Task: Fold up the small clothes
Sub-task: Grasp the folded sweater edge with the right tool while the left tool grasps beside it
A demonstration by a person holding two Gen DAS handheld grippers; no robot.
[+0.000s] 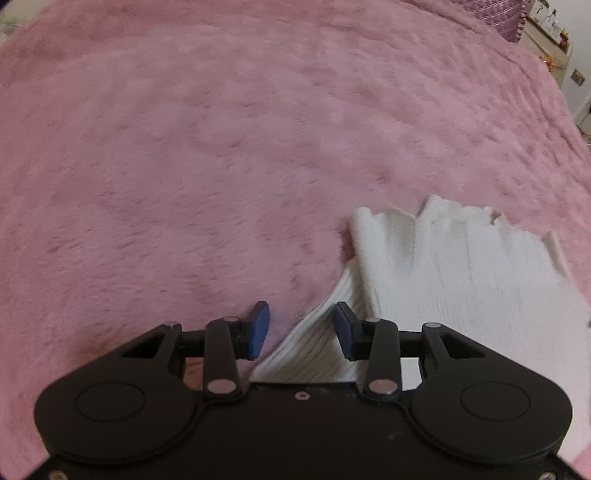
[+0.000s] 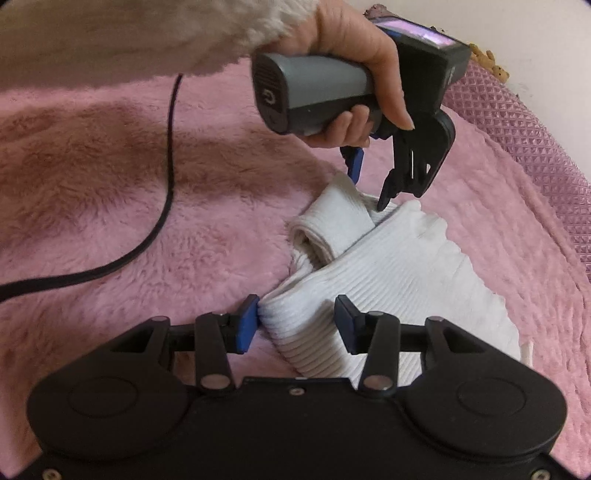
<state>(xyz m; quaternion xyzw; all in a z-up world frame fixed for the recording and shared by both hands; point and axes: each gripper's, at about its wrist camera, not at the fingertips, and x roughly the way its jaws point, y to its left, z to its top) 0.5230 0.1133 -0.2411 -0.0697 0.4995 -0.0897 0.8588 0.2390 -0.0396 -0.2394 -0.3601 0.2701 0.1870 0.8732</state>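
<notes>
A small white ribbed knit garment (image 2: 399, 273) lies partly folded on a pink fluffy blanket (image 2: 110, 206); it also shows in the left wrist view (image 1: 461, 280). My right gripper (image 2: 295, 321) is open, its jaws on either side of the garment's near folded corner. My left gripper (image 1: 301, 330) is open just above the garment's far rolled end; in the right wrist view the left gripper (image 2: 367, 188) points down at that end (image 2: 332, 218). Neither gripper holds cloth.
The pink blanket (image 1: 221, 147) covers the whole surface. A black cable (image 2: 162, 206) runs across it at the left. A purple quilted pillow (image 2: 517, 122) lies at the far right edge, with a wall and shelf (image 1: 554, 29) beyond.
</notes>
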